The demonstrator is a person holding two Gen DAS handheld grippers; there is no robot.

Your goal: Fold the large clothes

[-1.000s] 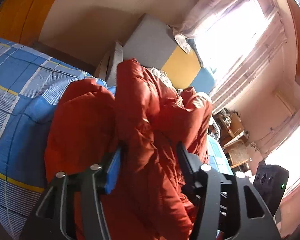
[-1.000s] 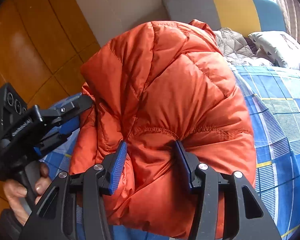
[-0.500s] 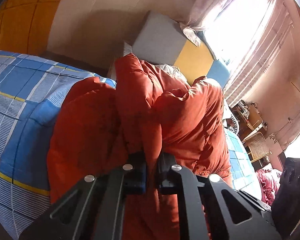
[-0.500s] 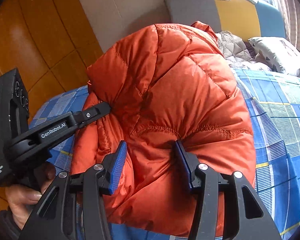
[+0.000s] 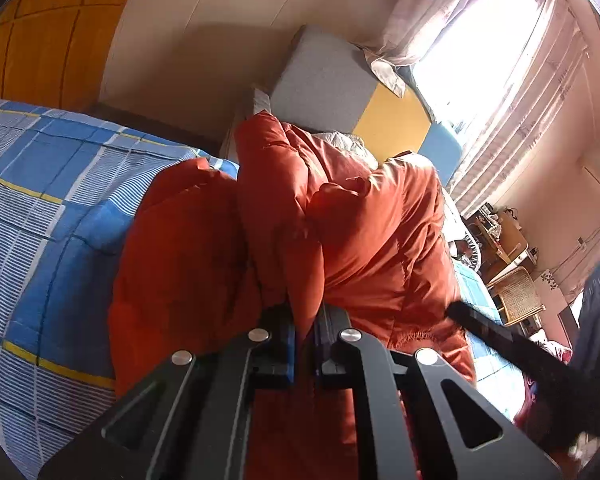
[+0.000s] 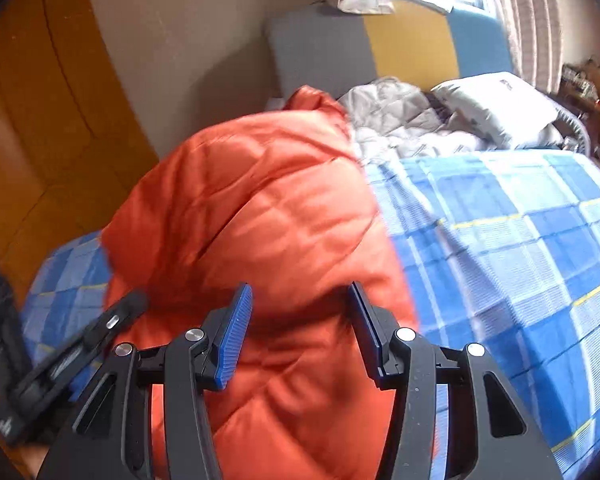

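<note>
Jacket (image 6: 260, 220), orange and puffy, lies bunched on the near left part of the bed (image 6: 520, 240), its blue checked cover stretching away right. Left gripper (image 5: 306, 336) is pinched together on a thin fold of it; right gripper (image 6: 300, 324) is spread around a thick roll, pads pressing its sides. Probably best to lift both together, keeping the fold taut.

- You have no readable text, label, brand or number in either wrist view.
- The left gripper (image 6: 76, 352), seen from your right wrist, carries only a small pale mark on its black body, too blurred to read.
</note>
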